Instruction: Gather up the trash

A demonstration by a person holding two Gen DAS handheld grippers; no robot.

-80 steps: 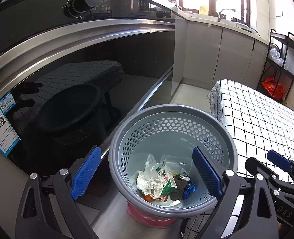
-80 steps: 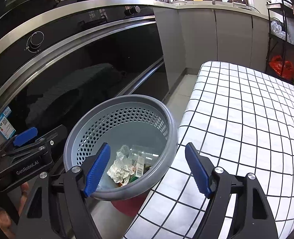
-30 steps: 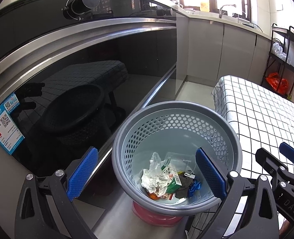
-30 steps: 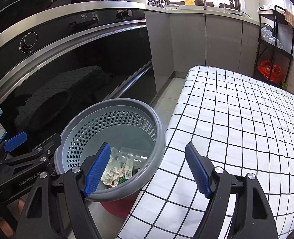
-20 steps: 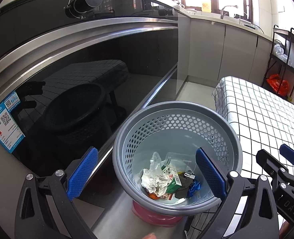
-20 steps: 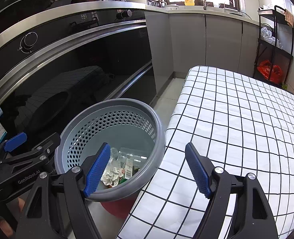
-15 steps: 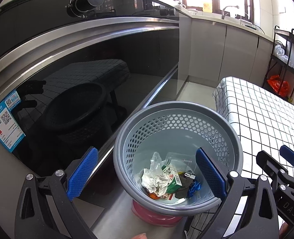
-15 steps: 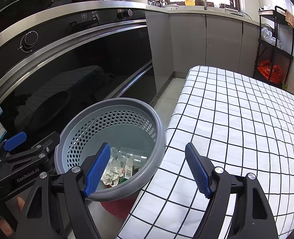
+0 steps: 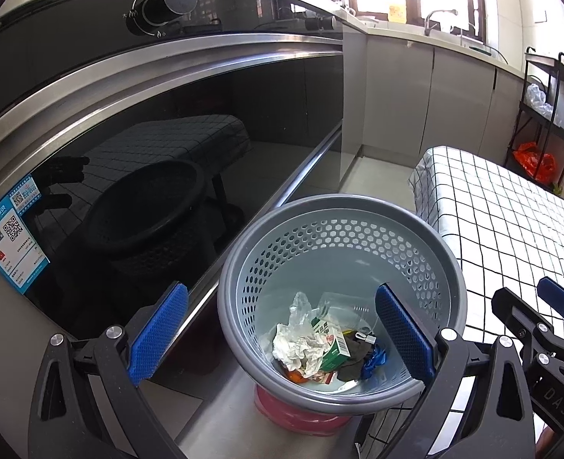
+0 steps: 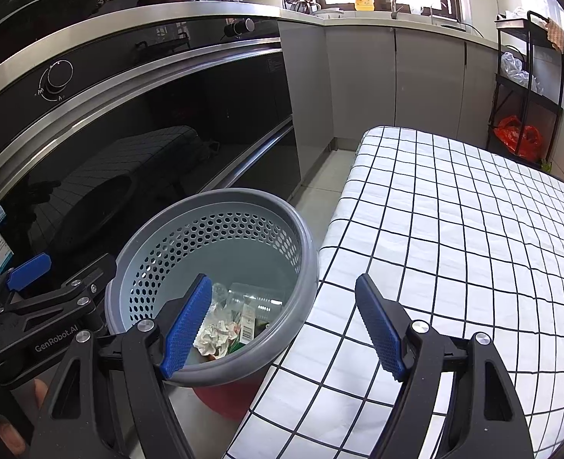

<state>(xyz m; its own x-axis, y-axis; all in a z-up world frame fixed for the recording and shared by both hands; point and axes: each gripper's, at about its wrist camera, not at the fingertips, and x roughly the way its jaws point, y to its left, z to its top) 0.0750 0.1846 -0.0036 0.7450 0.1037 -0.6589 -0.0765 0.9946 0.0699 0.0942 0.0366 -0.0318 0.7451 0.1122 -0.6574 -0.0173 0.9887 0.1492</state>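
A grey perforated trash basket (image 9: 427, 267) stands on a red base beside the table; it also shows in the right wrist view (image 10: 159, 260). Inside lie crumpled white paper (image 9: 297, 348), a green and white carton (image 9: 331, 344), clear plastic, and dark and blue scraps. My left gripper (image 9: 282, 334) is open and empty, held above the basket's near side. My right gripper (image 10: 286, 325) is open and empty, above the basket's right rim and the table edge.
A table with a black-and-white checked cloth (image 10: 454, 229) lies to the right. A black glass oven front (image 9: 167, 134) with knobs runs along the left. Grey cabinets (image 10: 396, 84) and a black rack with a red bag (image 10: 519, 137) stand behind.
Both grippers drifted slightly; the basket sits a little further right and higher in the left wrist view. Both stay open and empty.
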